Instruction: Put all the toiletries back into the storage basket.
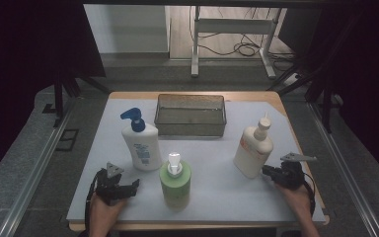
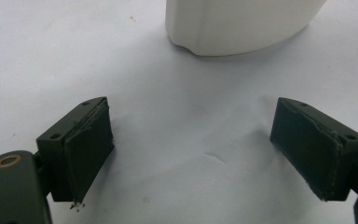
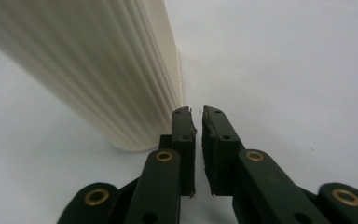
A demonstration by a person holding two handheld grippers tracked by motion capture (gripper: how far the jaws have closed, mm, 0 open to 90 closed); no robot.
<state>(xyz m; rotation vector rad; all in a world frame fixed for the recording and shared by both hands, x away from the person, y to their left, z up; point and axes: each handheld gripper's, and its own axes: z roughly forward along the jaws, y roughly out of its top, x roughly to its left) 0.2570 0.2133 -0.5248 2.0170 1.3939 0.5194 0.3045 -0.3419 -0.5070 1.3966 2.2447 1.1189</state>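
Note:
Three bottles stand on the white mat (image 1: 212,187). A white pump bottle (image 1: 142,144) with a blue pump is at the left, and its base (image 2: 242,23) shows ahead of my left gripper (image 2: 191,149). A green pump bottle (image 1: 175,180) with a white top is in the middle front. A cream ribbed bottle (image 1: 253,150) with a nozzle cap stands at the right. My left gripper (image 1: 128,187) rests low at the front left, open and empty. My right gripper (image 1: 266,170) is shut on nothing, its tips (image 3: 196,116) right beside the ribbed bottle (image 3: 98,65).
A clear rectangular bin (image 1: 190,114) sits at the back centre of the mat. The table's wooden edge (image 1: 197,226) runs along the front. A metal frame (image 1: 232,39) and cables lie on the floor beyond the table.

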